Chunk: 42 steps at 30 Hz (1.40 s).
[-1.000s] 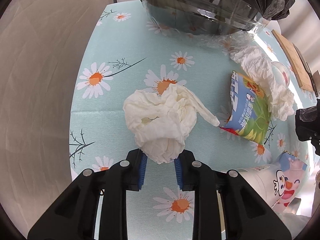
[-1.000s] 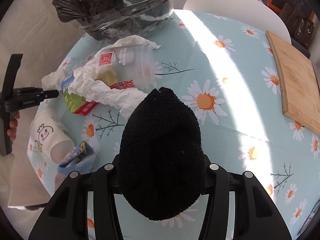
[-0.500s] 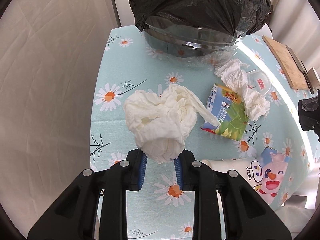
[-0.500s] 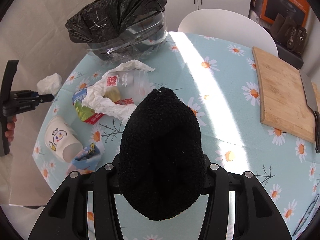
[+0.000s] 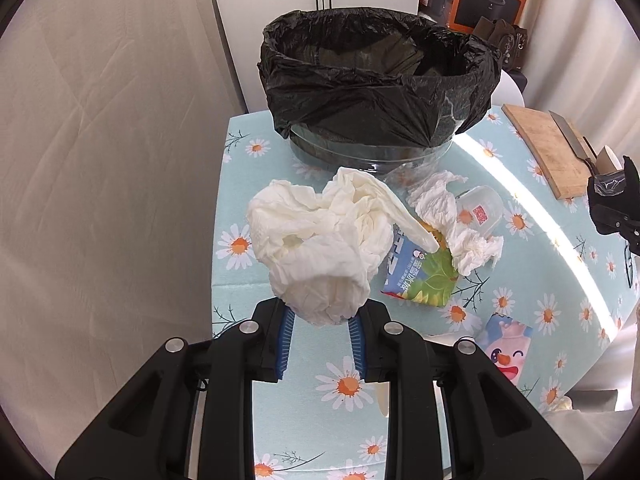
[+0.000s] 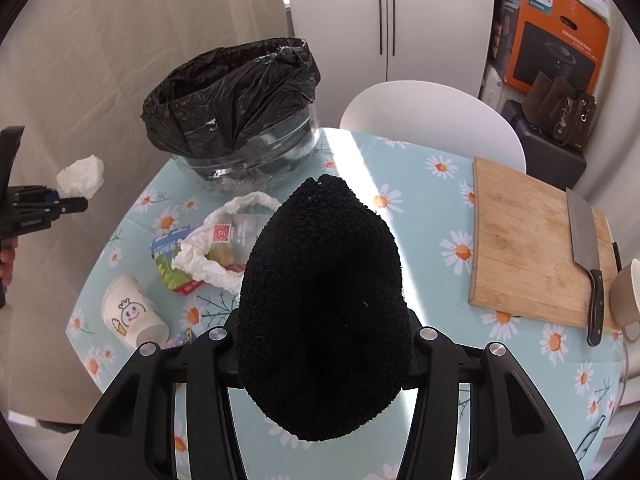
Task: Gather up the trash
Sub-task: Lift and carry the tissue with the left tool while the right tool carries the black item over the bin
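Observation:
My left gripper (image 5: 320,320) is shut on a crumpled white tissue (image 5: 324,248) and holds it up above the table, short of the clear bin lined with a black bag (image 5: 376,80). The tissue (image 6: 80,176) and bin (image 6: 236,108) also show in the right wrist view. My right gripper (image 6: 320,360) is shut on a black fuzzy cloth (image 6: 324,300), raised over the table's middle. On the table lie a juice carton (image 5: 416,276), a second tissue (image 5: 452,220) over a clear plastic cup (image 5: 480,210), and a cartoon paper cup (image 6: 130,316).
A wooden cutting board (image 6: 532,240) with a cleaver (image 6: 584,248) lies at the right, with a beige mug (image 6: 628,296) beside it. A white chair (image 6: 432,120) stands behind the table. A small blue cartoon wrapper (image 5: 508,340) lies near the paper cup.
Both grippers have risen and pulled back from the table, the left with the tissue, the right with the black cloth. The bin's open top now shows.

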{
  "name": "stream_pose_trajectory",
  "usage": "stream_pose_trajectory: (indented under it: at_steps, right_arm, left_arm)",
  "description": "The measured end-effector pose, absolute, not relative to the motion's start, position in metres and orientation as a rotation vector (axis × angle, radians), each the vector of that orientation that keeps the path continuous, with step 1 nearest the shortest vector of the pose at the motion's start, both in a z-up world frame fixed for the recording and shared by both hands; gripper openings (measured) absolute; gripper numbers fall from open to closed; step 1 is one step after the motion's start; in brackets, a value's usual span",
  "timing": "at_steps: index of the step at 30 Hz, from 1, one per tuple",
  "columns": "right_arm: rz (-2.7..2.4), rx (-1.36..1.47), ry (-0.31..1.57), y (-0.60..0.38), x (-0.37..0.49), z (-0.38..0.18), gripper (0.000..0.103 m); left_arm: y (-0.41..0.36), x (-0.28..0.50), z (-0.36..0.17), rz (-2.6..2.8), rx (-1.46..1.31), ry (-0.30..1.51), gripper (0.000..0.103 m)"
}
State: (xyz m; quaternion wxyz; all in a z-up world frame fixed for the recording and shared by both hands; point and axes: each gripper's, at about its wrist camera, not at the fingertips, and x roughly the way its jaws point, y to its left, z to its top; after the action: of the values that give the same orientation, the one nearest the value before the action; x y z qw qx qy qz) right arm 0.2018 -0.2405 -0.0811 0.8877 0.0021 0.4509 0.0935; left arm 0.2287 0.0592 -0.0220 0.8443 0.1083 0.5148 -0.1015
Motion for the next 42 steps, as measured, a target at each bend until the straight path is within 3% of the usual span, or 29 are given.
stream_pose_trajectory:
  at_steps: [25,42]
  right_arm:
    - [0.230,-0.116,0.726,-0.185,0.276,0.016,0.046]
    - [0.303,-0.150,0.777,-0.137,0.368,0.006,0.046]
  left_arm:
    - [0.034,0.279,0.074,-0.408,0.249,0.891,0.026]
    - [0.008,0.356,0.039,-0.521,0.292,0.919,0.026]
